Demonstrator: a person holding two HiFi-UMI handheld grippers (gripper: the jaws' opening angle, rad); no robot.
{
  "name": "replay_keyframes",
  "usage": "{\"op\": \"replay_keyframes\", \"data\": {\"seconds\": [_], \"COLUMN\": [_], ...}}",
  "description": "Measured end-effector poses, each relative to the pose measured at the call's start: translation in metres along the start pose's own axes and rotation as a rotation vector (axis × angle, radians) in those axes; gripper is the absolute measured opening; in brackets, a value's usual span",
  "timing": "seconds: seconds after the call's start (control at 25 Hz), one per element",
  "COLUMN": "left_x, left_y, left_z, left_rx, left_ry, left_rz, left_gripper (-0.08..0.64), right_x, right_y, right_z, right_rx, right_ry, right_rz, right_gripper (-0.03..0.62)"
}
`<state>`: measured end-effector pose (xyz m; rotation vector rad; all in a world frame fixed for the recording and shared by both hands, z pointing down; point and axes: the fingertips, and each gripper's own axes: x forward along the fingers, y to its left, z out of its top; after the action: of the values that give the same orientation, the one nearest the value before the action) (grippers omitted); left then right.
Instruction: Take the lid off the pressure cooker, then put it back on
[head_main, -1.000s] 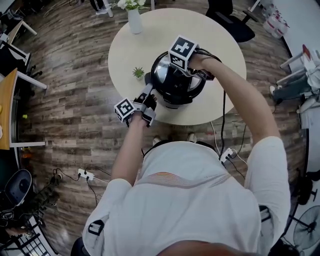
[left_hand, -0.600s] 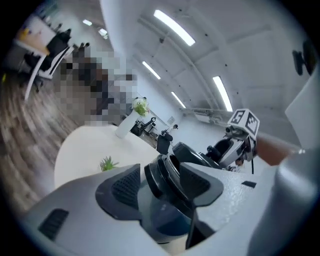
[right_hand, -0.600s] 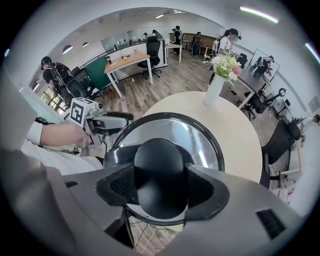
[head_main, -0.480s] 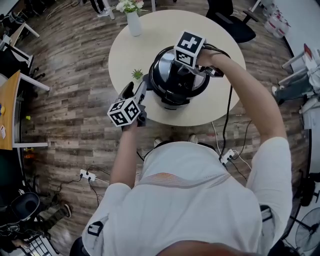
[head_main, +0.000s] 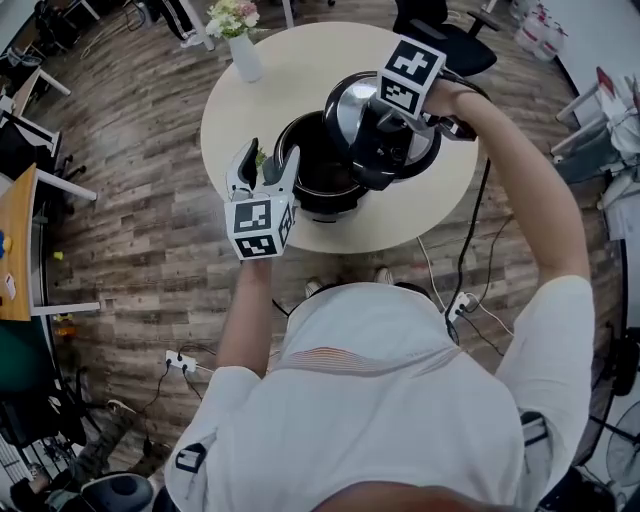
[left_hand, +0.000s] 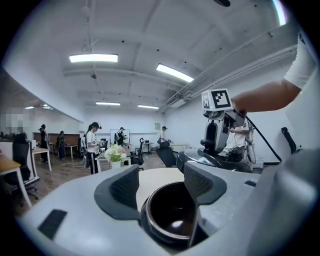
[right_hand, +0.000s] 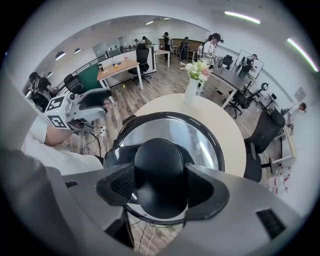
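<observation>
right claw (right_hand: 161, 184) pointing down, clamped on knob (right_hand: 159, 167) of lid (right_hand: 201, 137)

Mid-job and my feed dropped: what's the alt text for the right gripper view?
The right hand-held gripper is clamped on the black knob of the cooker lid, seen from above. Beyond the lid stand a round table with a vase of flowers and, farther off, office desks.

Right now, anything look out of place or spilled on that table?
Nothing stands out. The lid is off the cooker, held by its knob in the right tool; the flower vase stands upright, no spill on the table.
</observation>
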<state>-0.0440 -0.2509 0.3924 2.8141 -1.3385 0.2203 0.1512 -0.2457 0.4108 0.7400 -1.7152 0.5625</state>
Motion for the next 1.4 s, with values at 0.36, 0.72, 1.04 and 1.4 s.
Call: {"op": "replay_keyframes", "data": {"seconds": [0.36, 0.72, 1.04, 1.4], "left_x": [0.063, 0.107, 0.122, 0.127], "left_y": [-0.098, -0.181, -0.21, -0.201], "left_z": [0.027, 0.036, 0.03, 0.0], "left_rx": [-0.021, -0.045, -0.066, -0.078], "left_ry": [-0.006, -0.008, 0.034, 0.123], "left_rz": [-0.167, -0.256, -0.258, -0.177], "left_gripper": [0.03, 0.005, 0.005, 0.005], "right_x": [-0.008, 0.027, 0.105, 0.191], "right_y": [-0.05, -0.098, -0.124, -0.128], "right_z": [-0.108, -0.219, -0.256, -0.252], "right_rx": [0.159, 0.295, 0.332, 0.272], "right_ry": [0.03, 0.087, 0.121, 0.153], "right_rz": [-0.014, -0.036, -0.042, 0.006], "right_gripper": [0.291, 0.291, 0.291, 0.29]}}
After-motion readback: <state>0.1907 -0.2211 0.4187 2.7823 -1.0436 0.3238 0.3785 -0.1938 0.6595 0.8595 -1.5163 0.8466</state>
